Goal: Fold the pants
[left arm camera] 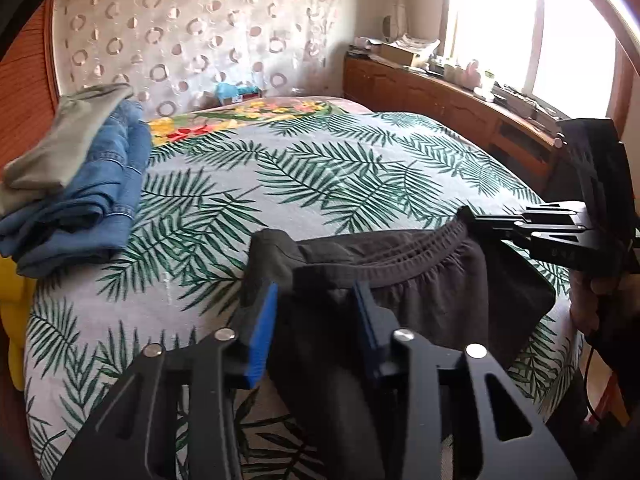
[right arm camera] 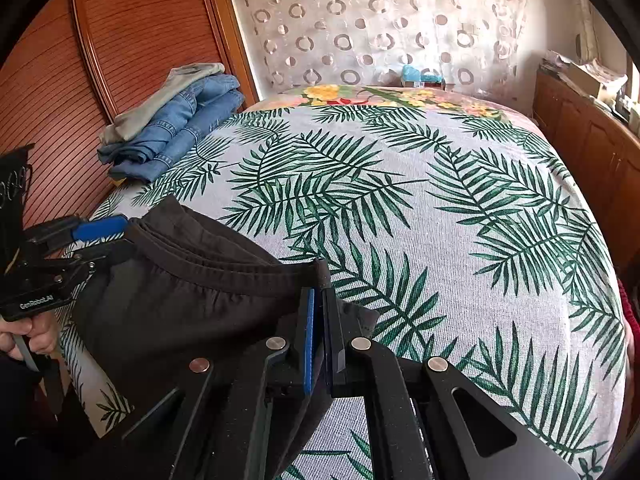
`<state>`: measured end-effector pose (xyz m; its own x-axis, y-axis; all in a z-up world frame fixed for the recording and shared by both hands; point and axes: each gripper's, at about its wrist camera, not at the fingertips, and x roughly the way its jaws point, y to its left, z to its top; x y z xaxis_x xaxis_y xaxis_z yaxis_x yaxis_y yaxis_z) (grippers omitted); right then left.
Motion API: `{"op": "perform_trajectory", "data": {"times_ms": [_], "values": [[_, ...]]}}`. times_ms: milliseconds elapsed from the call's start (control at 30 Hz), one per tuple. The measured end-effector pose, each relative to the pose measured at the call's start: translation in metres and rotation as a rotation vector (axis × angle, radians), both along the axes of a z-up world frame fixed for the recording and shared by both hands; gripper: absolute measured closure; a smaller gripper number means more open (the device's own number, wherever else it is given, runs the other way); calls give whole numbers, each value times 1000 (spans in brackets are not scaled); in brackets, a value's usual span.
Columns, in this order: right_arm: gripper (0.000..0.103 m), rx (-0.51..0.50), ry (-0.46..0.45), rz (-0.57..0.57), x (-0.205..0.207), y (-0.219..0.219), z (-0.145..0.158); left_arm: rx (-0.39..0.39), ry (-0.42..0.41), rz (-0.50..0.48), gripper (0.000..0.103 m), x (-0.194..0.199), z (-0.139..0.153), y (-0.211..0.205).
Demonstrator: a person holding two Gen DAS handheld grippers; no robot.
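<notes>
Bedspread [right arm camera: 460, 240] lies open ahead; folded jeans [right arm camera: 176, 136] crowd the far-left corner.

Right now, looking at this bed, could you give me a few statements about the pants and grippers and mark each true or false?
1. The right gripper is shut on the waistband of the dark pants. True.
2. The left gripper has nothing between its fingers. False: the other end of the waistband sits between them.
3. Folded jeans lie at the far left of the bed. True.
4. The jeans are the top of their pile. False: a grey-green garment lies on them.
5. The bedspread is plain white. False: it bears green palm leaves.
</notes>
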<state>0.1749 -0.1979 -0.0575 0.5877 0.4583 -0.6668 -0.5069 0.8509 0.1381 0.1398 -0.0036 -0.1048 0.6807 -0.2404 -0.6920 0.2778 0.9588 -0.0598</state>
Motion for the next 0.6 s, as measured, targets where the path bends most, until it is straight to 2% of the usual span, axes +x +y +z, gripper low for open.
{"op": "perform_trajectory", "data": {"times_ms": [67,233,433,600], "values": [[100,-5,-8,-3,-1,0,-1,0,3,-4,69,2,-1,-2],[98,-34,-35,-1,-7,5,-2,-5,-12,-27,87,3,3,-5],[97,2,-22,-2,-7,0,-3,-15,-61,-32,88,1,25,-5],[97,1,-27,-6,-8,-1,-2,-10,-26,-12,88,7,18,-3]]}}
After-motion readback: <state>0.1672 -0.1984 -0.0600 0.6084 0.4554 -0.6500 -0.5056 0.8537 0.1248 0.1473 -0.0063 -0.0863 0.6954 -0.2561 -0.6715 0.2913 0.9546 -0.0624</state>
